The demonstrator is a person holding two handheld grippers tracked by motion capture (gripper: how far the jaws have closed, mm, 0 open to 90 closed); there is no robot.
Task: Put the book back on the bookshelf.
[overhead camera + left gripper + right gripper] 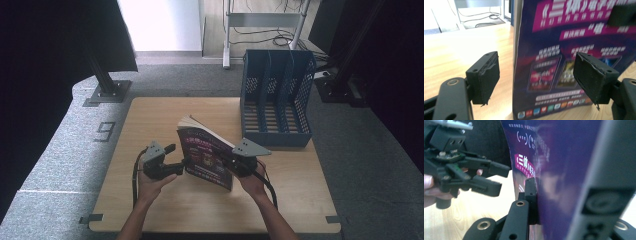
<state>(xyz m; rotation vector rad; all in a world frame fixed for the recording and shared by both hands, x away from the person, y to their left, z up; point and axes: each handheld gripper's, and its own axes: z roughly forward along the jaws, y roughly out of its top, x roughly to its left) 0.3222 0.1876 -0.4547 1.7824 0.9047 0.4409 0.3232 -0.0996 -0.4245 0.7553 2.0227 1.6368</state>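
Note:
A paperback book (205, 157) with a purple and magenta cover stands upright and tilted on the wooden table (150, 115). My right gripper (233, 163) is shut on the book's right side. In the right gripper view one jaw presses flat on the cover (554, 165), and the book hides the other. My left gripper (174, 159) is open at the book's left edge. In the left gripper view its pads (485, 77) stand wide apart, with the book (564, 50) edge between and just beyond them. The left gripper (491, 178) also appears beside the cover in the right gripper view.
A blue slotted file rack (276, 95) stands at the table's back right, its compartments open toward the top. A black stand foot (107, 90) sits on the grey floor beyond the back left corner. A second dark base (340, 85) is to the right of the rack.

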